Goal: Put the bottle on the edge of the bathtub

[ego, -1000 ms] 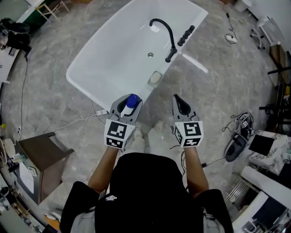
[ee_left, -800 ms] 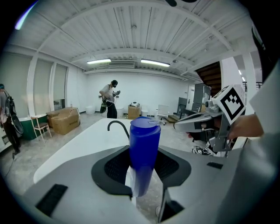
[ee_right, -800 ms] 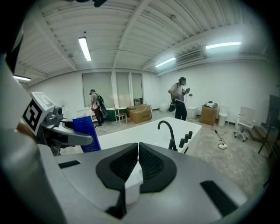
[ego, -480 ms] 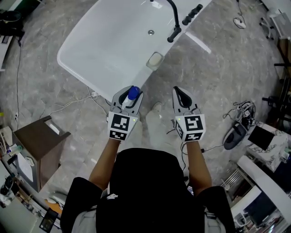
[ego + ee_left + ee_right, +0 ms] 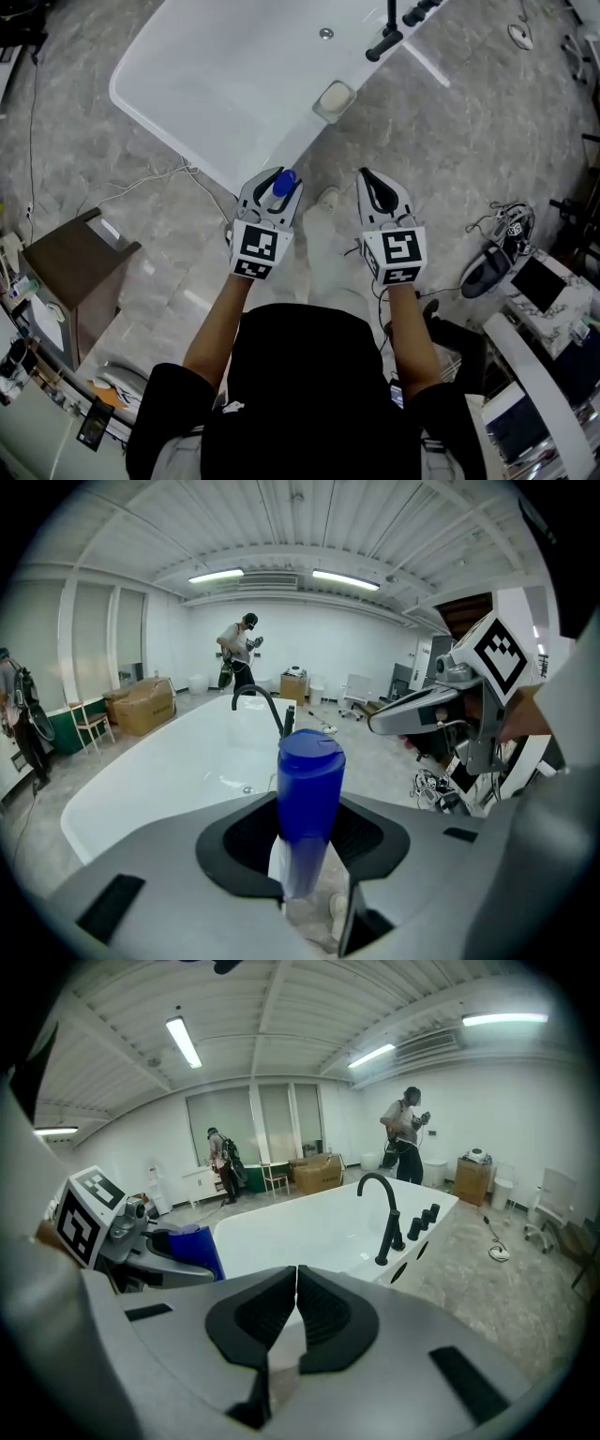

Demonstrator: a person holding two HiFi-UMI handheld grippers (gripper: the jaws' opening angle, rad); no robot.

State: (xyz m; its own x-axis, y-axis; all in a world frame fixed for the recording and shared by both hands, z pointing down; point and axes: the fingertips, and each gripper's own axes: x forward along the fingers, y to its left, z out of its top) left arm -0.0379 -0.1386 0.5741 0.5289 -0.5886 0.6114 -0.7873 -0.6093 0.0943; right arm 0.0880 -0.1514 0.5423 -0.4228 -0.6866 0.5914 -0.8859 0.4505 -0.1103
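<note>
A person [image 5: 300,394], seen from above, holds two grippers side by side over a grey stone floor [image 5: 487,122]. The left gripper [image 5: 270,183] pinches a blue bottle [image 5: 283,182] between its pads (the cap sticks up above the jaws). The right gripper [image 5: 375,180], near it, has its jaws pressed together on nothing. Just beyond the bottle lies the nearest corner of a white bathtub [image 5: 169,127]; the bottle is not resting on its edge. Farther along the rim stands a black faucet [image 5: 382,1211].
</note>
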